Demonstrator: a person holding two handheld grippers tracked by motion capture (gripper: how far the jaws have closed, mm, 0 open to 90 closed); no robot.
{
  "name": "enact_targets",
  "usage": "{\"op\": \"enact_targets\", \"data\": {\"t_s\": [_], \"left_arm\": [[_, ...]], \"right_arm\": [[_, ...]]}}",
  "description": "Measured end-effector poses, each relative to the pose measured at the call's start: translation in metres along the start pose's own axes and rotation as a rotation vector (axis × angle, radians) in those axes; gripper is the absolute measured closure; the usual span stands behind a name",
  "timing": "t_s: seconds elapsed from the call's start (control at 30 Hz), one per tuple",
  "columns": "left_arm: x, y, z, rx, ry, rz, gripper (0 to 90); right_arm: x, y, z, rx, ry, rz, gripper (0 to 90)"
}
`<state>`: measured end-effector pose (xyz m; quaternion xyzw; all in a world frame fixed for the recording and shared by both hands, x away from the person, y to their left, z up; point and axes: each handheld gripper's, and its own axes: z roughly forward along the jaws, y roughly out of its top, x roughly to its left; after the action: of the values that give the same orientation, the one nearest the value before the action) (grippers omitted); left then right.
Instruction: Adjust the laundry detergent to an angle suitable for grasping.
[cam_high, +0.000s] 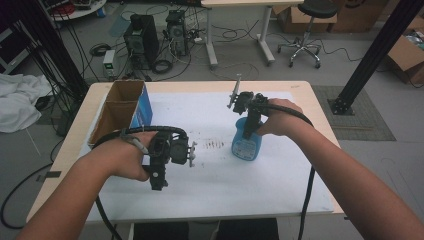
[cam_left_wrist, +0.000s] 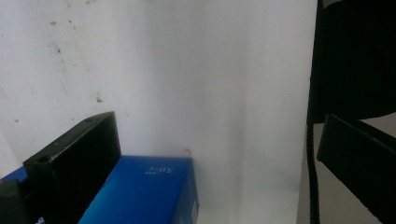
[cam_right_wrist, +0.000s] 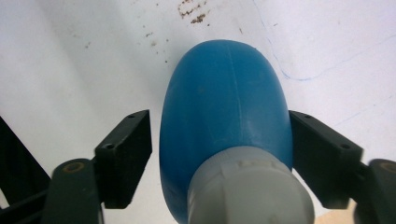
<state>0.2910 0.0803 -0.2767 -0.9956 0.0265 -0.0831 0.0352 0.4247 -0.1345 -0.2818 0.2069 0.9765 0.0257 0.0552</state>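
The blue bottle (cam_high: 247, 142) stood upright on the white sheet (cam_high: 280, 175) that covered the surface, a little toward the right edge and roughly midway between the far and near edges. The right gripper (cam_right_wrist: 219, 149) hung over it pointing down, one jaw on either side of the bottle's shoulder just below the grey cap (cam_right_wrist: 250, 191). In the right gripper view a sliver of white sheet showed between the left pad and the blue plastic, and the right pad sat at the bottle's flank without visibly pressing, so the jaws stood apart around the bottle rather than clamped on it. Standing on its own base, the bottle needed no support, which suits a release or the start of a grasp from above.

The left gripper (cam_high: 167, 150) hovered near the left side, by the near end of the open cardboard box (cam_high: 122, 107) with its blue side. Its jaws were spread wide with nothing between them; the left gripper view looked past them at the box's blue corner (cam_left_wrist: 144, 191) and bare sheet, probably kept aside to leave the bottle free.

A patch of brown specks (cam_high: 214, 145) marked the sheet just left of the bottle.
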Motion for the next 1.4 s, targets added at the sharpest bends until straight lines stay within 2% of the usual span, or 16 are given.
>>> {"op": "enact_targets", "data": {"t_s": [0.13, 0.47, 0.57, 1.07, 1.13, 1.4], "left_arm": [[0.0, -0.001, 0.001, 0.002, -0.003, -0.006, 0.1], [0.001, 0.0, 0.002, 0.006, -0.008, -0.001, 0.1], [0.002, 0.0, 0.002, 0.004, -0.009, -0.002, 0.1], [0.002, 0.0, 0.003, 0.012, -0.015, -0.006, 0.1], [0.002, 0.0, 0.003, 0.011, -0.017, -0.006, 0.1], [0.003, 0.001, 0.003, 0.005, -0.016, -0.006, 0.1]], "right_arm": [[0.0, 0.001, -0.003, 0.005, -0.012, -0.001, 20.1], [-0.003, 0.001, -0.01, -0.03, -0.001, -0.008, 15.2], [-0.003, 0.0, -0.012, -0.046, 0.004, -0.009, 14.7], [-0.003, -0.002, -0.023, -0.061, 0.007, -0.032, 12.1], [-0.003, -0.003, -0.025, -0.078, 0.007, -0.031, 11.3], [-0.003, -0.004, -0.034, -0.088, 0.001, -0.043, 7.4]]}}
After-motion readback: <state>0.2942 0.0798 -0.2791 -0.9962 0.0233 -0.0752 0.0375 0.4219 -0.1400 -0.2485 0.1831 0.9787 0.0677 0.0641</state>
